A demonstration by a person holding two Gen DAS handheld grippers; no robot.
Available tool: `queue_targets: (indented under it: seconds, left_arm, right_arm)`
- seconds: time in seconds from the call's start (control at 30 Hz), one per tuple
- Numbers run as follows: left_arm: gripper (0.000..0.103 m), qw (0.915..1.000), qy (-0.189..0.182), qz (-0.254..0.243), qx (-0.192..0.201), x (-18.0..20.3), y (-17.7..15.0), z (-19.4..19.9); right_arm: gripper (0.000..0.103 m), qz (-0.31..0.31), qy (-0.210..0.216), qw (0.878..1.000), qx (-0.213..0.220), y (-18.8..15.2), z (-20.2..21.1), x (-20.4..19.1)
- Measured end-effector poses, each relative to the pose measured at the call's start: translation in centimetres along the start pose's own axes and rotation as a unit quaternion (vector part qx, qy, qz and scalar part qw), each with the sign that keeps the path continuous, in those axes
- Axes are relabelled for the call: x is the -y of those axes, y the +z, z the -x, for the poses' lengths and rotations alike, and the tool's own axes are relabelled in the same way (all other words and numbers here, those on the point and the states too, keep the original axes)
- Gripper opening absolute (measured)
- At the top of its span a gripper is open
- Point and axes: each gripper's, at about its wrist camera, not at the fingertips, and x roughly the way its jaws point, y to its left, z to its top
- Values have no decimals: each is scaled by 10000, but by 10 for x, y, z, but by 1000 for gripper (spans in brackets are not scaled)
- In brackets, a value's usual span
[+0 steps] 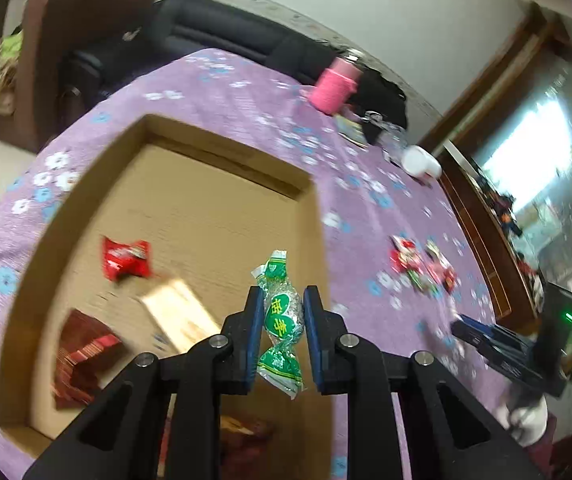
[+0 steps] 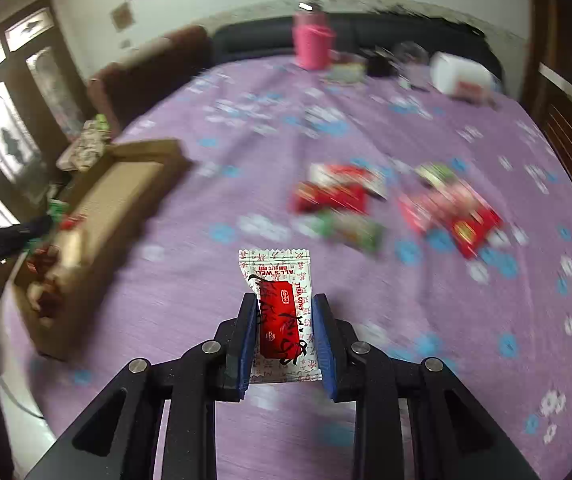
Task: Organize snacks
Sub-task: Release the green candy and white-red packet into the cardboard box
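Through the left wrist camera, we are looking down on a cardboard box (image 1: 222, 208) sitting on a purple flowered tablecloth (image 1: 246, 92). Our left gripper (image 1: 284, 300) is clenching a green twist-wrapped candy (image 1: 282, 320) between its blue pads (image 1: 254, 336), and the candy is hanging above the box's near right part, close to its right wall. Inside the box a red snack packet (image 1: 126, 258) is lying on the floor, with a blurred pale golden packet (image 1: 178, 312) just beside it and a dark red patterned pack (image 1: 82, 356) resting against the left wall. Out on the cloth to the right, a loose pile of snacks (image 1: 421, 268) is waiting, well apart from the box. A pink bottle (image 1: 335, 84) and a white container (image 1: 419, 162) are standing near the far edge.

Through the right wrist camera, we are seeing our right gripper (image 2: 284, 304) grasping a white-and-red sachet (image 2: 282, 312) upright between its pads, held over the bare cloth (image 2: 166, 280). The remaining red and green snacks (image 2: 397, 204) are lying blurred beyond it, in the middle of the table. The box (image 2: 98, 216) is sitting at the left, with packets showing inside, and a dark arm is reaching over its near end. The pink bottle (image 2: 311, 42) is standing at the far side.
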Motion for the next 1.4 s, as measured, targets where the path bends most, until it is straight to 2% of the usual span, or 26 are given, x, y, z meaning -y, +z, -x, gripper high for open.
queue_targets:
  seconds: [0.2, 0.33, 0.53, 0.63, 0.7, 0.83, 0.9, 0.97, 1.07, 1.2, 1.3, 1.4]
  left_arm:
    - [20, 9988, 418, 225, -93, -34, 24, -14]
    - [20, 9973, 642, 300, -180, -52, 29, -21]
    - [20, 9963, 742, 294, -306, -59, 28, -26]
    - [28, 9960, 758, 365, -306, -62, 26, -23]
    - [41, 9957, 782, 414, -284, -63, 25, -17]
    - [47, 9967, 649, 478, -101, -63, 21, 2]
    - [58, 9967, 614, 529, 21, -61, 20, 15]
    - [61, 9969, 555, 529, 153, -55, 20, 26]
    - [74, 9973, 471, 462, 309, -44, 19, 36]
    - [75, 9989, 373, 207, 171, -25, 21, 20]
    - [75, 9997, 115, 198, -68, -16, 19, -1]
    - [75, 9994, 146, 294, -103, -9, 16, -5]
  right_arm:
    - [30, 283, 881, 9957, -52, 32, -22, -85]
    - [30, 484, 1215, 9910, -287, 42, -52, -141]
    - [30, 600, 1205, 9890, -613, 44, -97, -178]
    - [33, 565, 1083, 9900, -705, 44, -112, -183]
    - [33, 514, 1056, 9903, -749, 44, -117, -182]
    - [33, 542, 1071, 9910, -597, 45, -110, -179]
    - [33, 491, 1112, 9914, -484, 47, -102, -173]
    - [34, 389, 1127, 9924, -313, 48, -89, -161]
    - [34, 160, 1041, 9944, -18, 47, -66, -131]
    - [41, -337, 808, 9955, 359, 41, -38, -76]
    - [41, -633, 636, 9947, 492, 31, -20, -37]
    - [41, -962, 400, 9927, 610, 21, -2, 4]
